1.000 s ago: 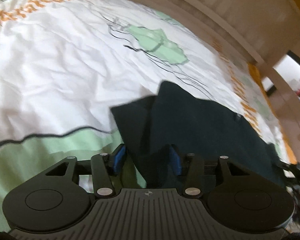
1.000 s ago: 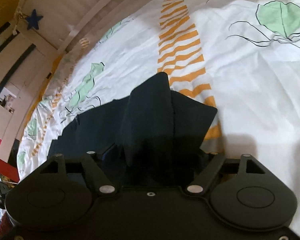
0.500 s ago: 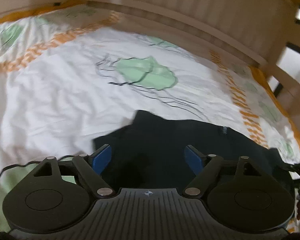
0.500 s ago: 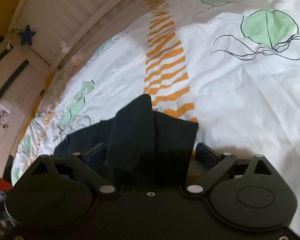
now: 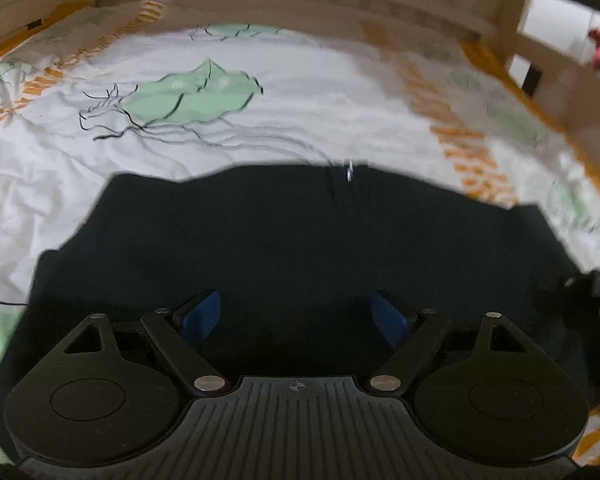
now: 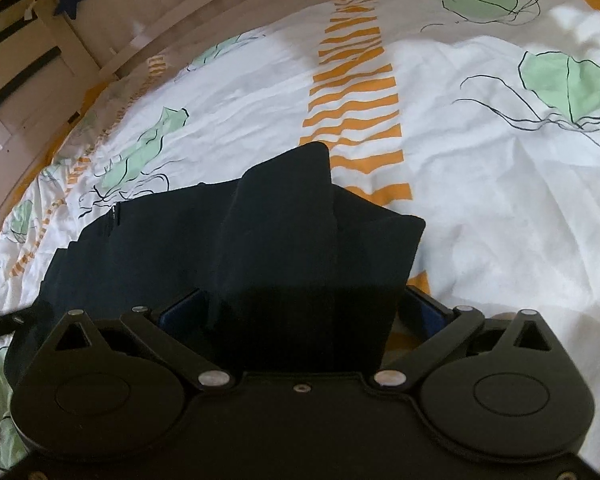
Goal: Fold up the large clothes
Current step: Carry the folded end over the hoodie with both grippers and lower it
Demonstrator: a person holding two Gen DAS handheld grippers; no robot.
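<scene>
A dark garment [image 5: 300,248] lies on the bed's white jellyfish-print cover [image 5: 60,152].

Left tongs [image 5: 296,316] are angled downward, blue pads [image 5: 200,314] spread apart and opening. Right tongs [image 6: 300,312] are likewise tilted downward, jaws opening, pads pressed on nothing.

Black left gripper [image 5: 296,316], blue fingers [image 5: 202,314], silver screws, ribbed housing.

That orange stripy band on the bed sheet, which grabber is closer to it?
Right. The right gripper, jaws opening around the dark garment, sits just below the orange striped band. The left gripper, opening over the same garment, has the stripes far off to its side.
</scene>
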